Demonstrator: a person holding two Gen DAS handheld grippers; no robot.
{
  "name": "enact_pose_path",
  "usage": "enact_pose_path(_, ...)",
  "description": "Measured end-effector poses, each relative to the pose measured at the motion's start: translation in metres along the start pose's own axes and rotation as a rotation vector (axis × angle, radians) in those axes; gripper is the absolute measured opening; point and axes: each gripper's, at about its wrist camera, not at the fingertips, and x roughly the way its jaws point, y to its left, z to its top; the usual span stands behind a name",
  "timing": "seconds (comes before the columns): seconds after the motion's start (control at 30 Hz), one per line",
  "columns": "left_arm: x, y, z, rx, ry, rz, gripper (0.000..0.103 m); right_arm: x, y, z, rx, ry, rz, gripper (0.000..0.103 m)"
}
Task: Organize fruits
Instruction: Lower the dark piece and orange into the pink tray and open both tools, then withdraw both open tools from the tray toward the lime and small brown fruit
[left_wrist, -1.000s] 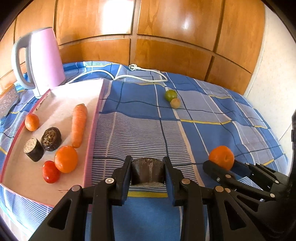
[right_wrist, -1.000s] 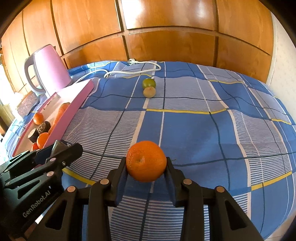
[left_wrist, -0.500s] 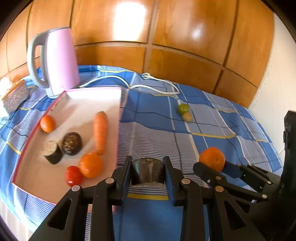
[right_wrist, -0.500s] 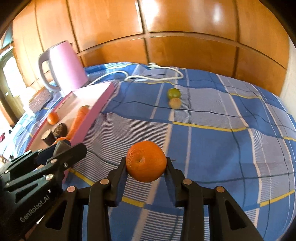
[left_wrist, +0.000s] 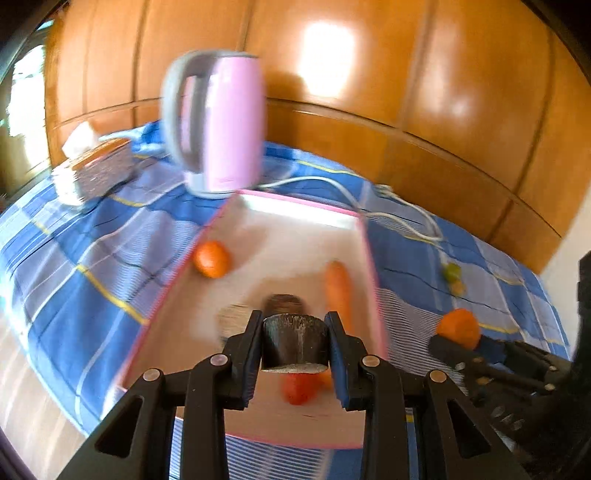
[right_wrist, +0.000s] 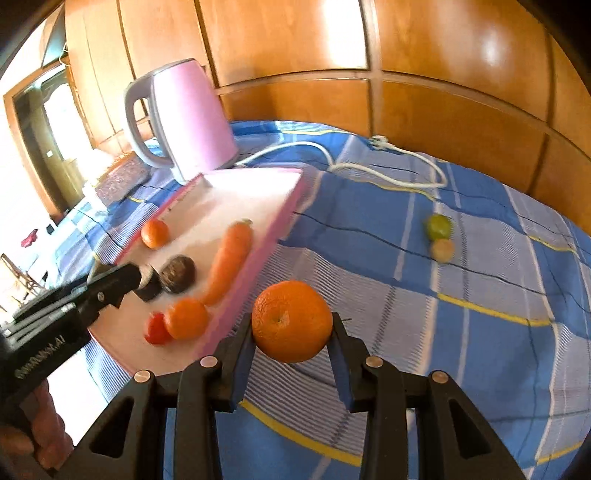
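**Both grippers loaded, tray part filled**

Left gripper (left_wrist: 295, 347) clenched on a dark, cut cylindrical fruit piece (left_wrist: 294, 341), held above the near half of the pink-rimmed white tray (left_wrist: 295, 212). Right gripper (right_wrist: 291, 332) grasping a round orange (right_wrist: 291, 320) over the blue checked cloth (right_wrist: 480, 350), just beside the tray's right edge. On tray: long orange carrot (right_wrist: 229, 262) along right edge, small tangerine (right_wrist: 155, 233) at left edge. Small green fruit (right_wrist: 438, 226) lying on cloth, well apart.
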Motion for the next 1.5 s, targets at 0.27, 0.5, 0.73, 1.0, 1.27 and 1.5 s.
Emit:
enact_pose_path(0.27, 0.011, 0.041, 0.015, -0.094, 0.0, 0.049, 0.033, 0.027, 0.037, 0.033, -0.029, 0.015, 0.073, 0.038)
enact_pose_path(0.5, 0.018, 0.052, 0.024, -0.099, -0.001, 0.073, 0.033, 0.042, 0.057, 0.053, -0.037, 0.014, 0.092, 0.038)
enact_pose_path(0.73, 0.025, 0.049, 0.027, -0.08, 0.007, 0.081, 0.033, 0.06, 0.062, 0.066, -0.009, 0.028, 0.07, 0.039)
enact_pose_path(1.0, 0.028, 0.045, 0.027, -0.076, 0.016, 0.086, 0.033, 0.067, 0.063, 0.061, 0.003, 0.052, 0.074, 0.043)
enact_pose_path(1.27, 0.023, 0.043, 0.027, -0.081, 0.017, 0.083, 0.041, 0.055, 0.063, 0.055, 0.01, 0.027, 0.073, 0.045)
enact_pose_path(1.5, 0.015, 0.036, 0.024, -0.073, 0.009, 0.067, 0.041, 0.04, 0.058, 0.042, 0.022, 0.011, 0.054, 0.045)
